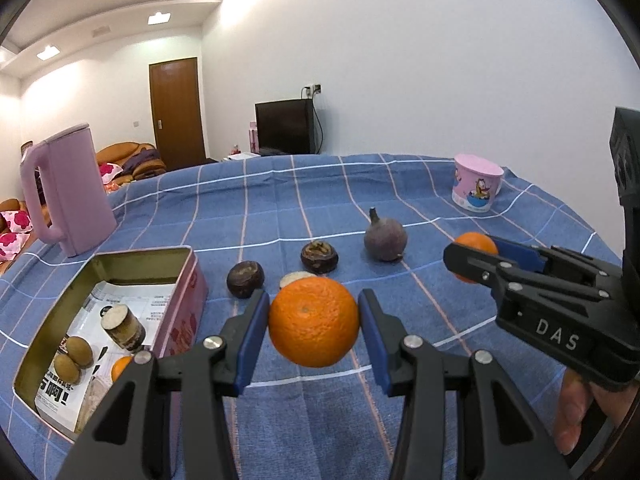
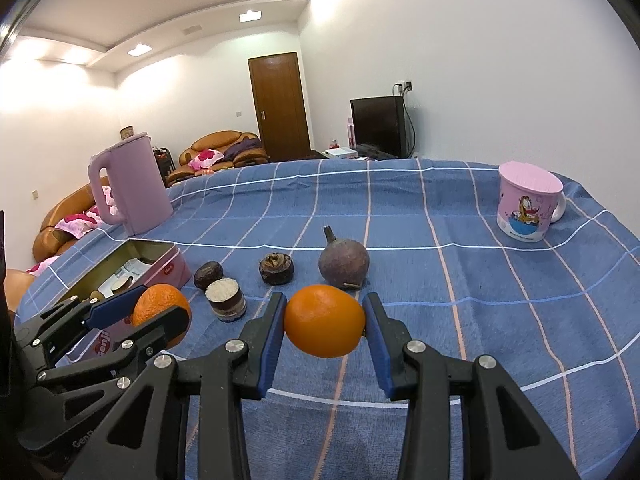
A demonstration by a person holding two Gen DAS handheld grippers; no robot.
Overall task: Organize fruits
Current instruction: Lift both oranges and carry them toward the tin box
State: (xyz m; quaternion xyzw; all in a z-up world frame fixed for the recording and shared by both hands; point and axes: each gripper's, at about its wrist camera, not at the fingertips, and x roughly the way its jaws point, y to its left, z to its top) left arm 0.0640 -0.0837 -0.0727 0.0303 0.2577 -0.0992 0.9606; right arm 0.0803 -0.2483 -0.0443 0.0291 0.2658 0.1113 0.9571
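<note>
My left gripper (image 1: 314, 309) is shut on a large orange (image 1: 314, 322), with a blue pad on each side. To its right, my right gripper (image 1: 474, 250) is shut on a second, smoother orange (image 1: 478, 242). The right wrist view shows that orange (image 2: 325, 321) between the right gripper (image 2: 325, 309) pads, and the left gripper (image 2: 160, 307) with its orange (image 2: 158, 302) beside the tin. An open pink tin (image 1: 188, 280), paper-lined, holds two brown fruits (image 1: 74, 358), a small orange (image 1: 120, 368) and a cut dark piece (image 1: 124, 326).
On the blue checked cloth (image 1: 320, 420) lie three dark purple fruits (image 1: 245, 279) (image 1: 319, 257) (image 1: 385, 239) and a cut piece (image 2: 226, 300). A pink kettle (image 1: 68, 188) stands behind the tin, a lidded pink cup (image 1: 476, 184) at the far right. A hand (image 1: 576, 408) holds the right gripper.
</note>
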